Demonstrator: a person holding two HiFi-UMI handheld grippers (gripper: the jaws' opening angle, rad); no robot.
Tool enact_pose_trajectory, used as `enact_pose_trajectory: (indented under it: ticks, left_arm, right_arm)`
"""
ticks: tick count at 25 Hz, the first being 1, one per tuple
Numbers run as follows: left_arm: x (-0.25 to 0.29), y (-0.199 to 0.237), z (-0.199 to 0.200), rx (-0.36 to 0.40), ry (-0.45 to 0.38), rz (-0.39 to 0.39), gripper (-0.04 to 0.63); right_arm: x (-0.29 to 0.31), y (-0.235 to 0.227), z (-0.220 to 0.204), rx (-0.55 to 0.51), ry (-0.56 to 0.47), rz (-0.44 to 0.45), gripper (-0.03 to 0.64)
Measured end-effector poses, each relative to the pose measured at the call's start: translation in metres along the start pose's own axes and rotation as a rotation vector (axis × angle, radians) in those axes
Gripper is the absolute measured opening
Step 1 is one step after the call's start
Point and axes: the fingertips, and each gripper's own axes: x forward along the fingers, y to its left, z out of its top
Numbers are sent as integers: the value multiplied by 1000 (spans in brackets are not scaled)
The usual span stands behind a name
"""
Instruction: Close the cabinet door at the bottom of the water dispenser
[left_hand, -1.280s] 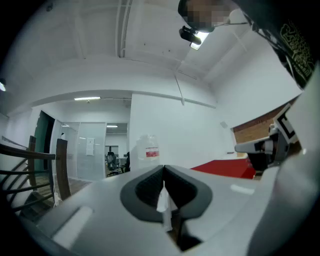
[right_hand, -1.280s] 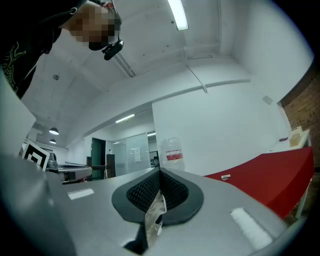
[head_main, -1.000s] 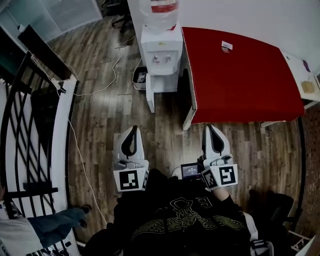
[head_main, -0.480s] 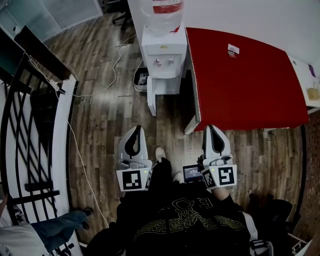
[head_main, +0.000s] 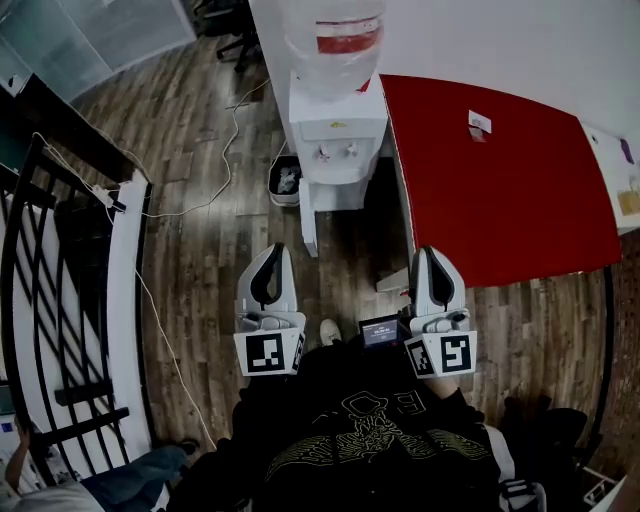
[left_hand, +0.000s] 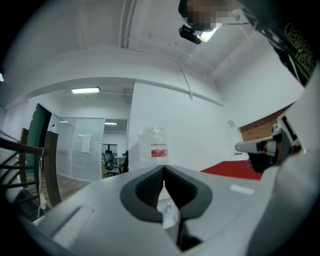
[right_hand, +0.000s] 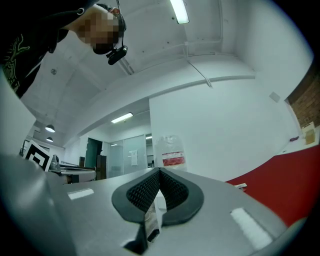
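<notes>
The cabinet door (head_main: 308, 220) hangs open at the base of the water dispenser (head_main: 338, 140), sticking out edge-on from the dispenser's front toward the person. It looks like a thin, light, stiff hinged panel, so I'd guess no grab is needed. Just push flat near the free edge, gently, so the bottle (head_main: 335, 40) on top of the dispenser doesn't rock. The left gripper (head_main: 272, 252) and right gripper (head_main: 430, 252) are both clenched on nothing, out in front of the dispenser and clear of the door.

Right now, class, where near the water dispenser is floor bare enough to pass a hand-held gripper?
Bare wood floor lies between the white railing and the open cabinet door, ahead of the left hand-held gripper. Crowded beside the water dispenser: bin and cable one side, red table the other.
</notes>
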Motion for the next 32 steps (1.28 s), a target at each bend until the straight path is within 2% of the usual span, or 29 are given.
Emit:
enact_pose_trajectory:
  ticks: [7,14,19,22,26,28,30,32]
  left_arm:
    - [56,27,-21,-23,29,-7,6]
    - [140,59,-42,-2,62,7,6]
    - [194,72,-61,-21,91,29,6]
    - [217,83,-82,-19,113,30,6]
    - [236,99,-124,-59,134,3,6]
    - [236,108,-158,-14,176,-2,6]
    - [236,120,-200,106,224,-3,8]
    - [236,133,-248,143,258,18,6]
  right_arm:
    - [66,0,-15,17,17,32,-2]
    - [158,-17,-30,15,9,87,-2]
    - [217,-27,-60,14,75,115,-2]
    - [246,-23,-77,3,82,141,-2]
    - [275,-18,-102,-2,92,141,-2]
    - [286,-10,-124,30,131,158,-2]
    - [297,3,-151,54,160,191,-2]
    - [308,16,-188,42,192,225,-2]
